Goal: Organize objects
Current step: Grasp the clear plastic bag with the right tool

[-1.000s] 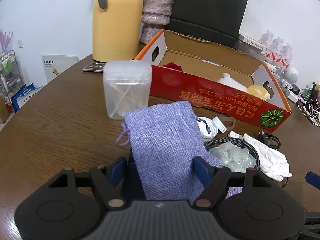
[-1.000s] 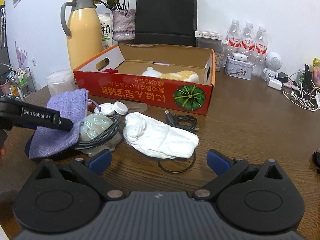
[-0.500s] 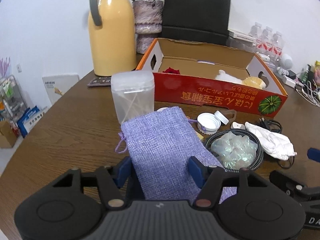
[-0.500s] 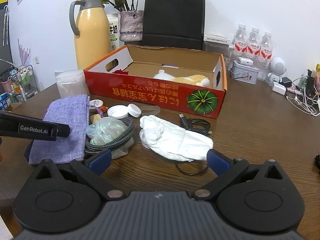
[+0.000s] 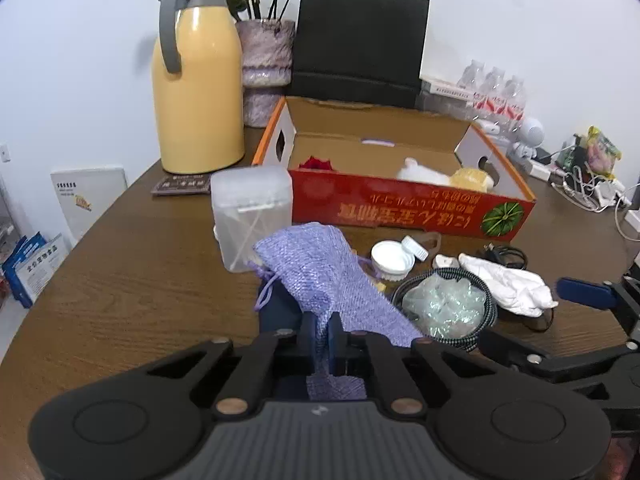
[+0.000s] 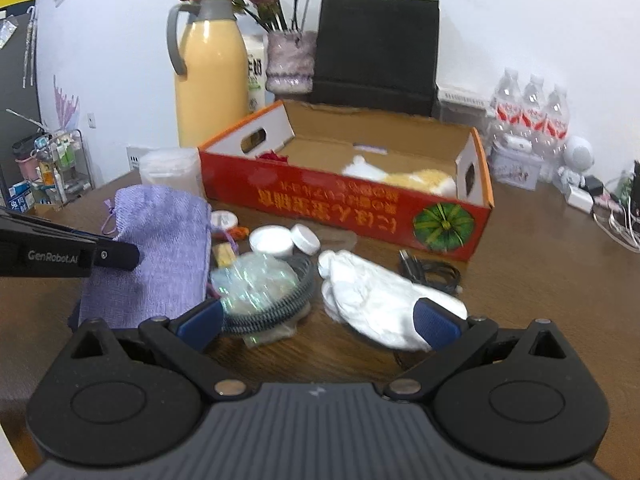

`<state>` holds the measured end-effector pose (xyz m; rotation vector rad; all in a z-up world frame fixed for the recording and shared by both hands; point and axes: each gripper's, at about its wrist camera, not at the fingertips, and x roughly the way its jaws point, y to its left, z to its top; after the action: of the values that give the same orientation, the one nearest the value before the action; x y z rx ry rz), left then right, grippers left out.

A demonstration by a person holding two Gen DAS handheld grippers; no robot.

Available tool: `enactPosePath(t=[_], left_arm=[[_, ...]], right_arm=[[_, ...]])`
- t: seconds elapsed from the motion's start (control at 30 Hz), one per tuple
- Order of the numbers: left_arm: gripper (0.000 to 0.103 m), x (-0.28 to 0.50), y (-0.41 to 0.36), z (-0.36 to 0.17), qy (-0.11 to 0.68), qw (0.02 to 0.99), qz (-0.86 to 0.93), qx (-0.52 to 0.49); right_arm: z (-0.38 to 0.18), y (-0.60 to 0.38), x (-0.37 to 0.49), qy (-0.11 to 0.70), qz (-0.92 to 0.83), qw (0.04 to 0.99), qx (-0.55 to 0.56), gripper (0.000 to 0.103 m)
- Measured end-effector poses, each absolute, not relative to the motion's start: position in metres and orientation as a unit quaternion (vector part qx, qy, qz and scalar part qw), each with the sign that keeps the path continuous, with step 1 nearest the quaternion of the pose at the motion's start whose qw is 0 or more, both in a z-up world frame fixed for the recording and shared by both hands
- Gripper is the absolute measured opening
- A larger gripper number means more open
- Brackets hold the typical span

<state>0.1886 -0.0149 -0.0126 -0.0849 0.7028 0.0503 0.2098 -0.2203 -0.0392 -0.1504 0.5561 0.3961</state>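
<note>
At the bottom centre of the left view, the left gripper (image 5: 321,334) pinches the purple pouch (image 5: 320,268), likely to lift it toward the red box (image 5: 404,210) beyond; the right gripper (image 6: 316,320) hangs spread above the clutter.

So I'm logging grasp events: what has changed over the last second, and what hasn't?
The left gripper has closed: its jaws, spread either side of the purple pouch a second ago, now pinch its near end, and the cloth has bunched. The right gripper stays open but has moved in toward the white cloth. The red box, white lids and coiled cable have not shifted.
</note>
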Motion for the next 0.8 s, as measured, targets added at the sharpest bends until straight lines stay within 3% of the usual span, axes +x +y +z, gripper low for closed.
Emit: enactPosePath(t=[0.13, 0.2, 0.27, 0.43, 0.5, 0.67, 0.8], left_arm=[[0.003, 0.183, -0.006, -0.004, 0.333, 0.942, 0.011, -0.05], [0.003, 0.182, -0.001, 0.001, 0.328, 0.943, 0.008, -0.053], [0.003, 0.183, 0.002, 0.002, 0.327, 0.944, 0.008, -0.054], [0.003, 0.182, 0.007, 0.0, 0.329, 0.943, -0.001, -0.055], [0.003, 0.181, 0.009, -0.001, 0.33, 0.942, -0.006, -0.057], [0.003, 0.177, 0.009, 0.003, 0.322, 0.945, -0.017, -0.061], [0.003, 0.173, 0.007, 0.01, 0.312, 0.948, -0.025, -0.062]], right_arm=[[-0.034, -0.206, 0.21, 0.246, 0.221, 0.939, -0.092, 0.102], [-0.033, -0.197, 0.211, 0.239, 0.237, 0.935, -0.111, 0.09], [-0.034, -0.186, 0.216, 0.247, 0.252, 0.927, -0.126, 0.07], [-0.046, -0.169, 0.231, 0.282, 0.259, 0.91, -0.155, 0.057], [-0.044, -0.169, 0.232, 0.291, 0.262, 0.909, -0.144, 0.033], [-0.034, -0.182, 0.225, 0.284, 0.255, 0.917, -0.119, 0.022], [-0.022, -0.195, 0.217, 0.26, 0.246, 0.929, -0.093, 0.02]])
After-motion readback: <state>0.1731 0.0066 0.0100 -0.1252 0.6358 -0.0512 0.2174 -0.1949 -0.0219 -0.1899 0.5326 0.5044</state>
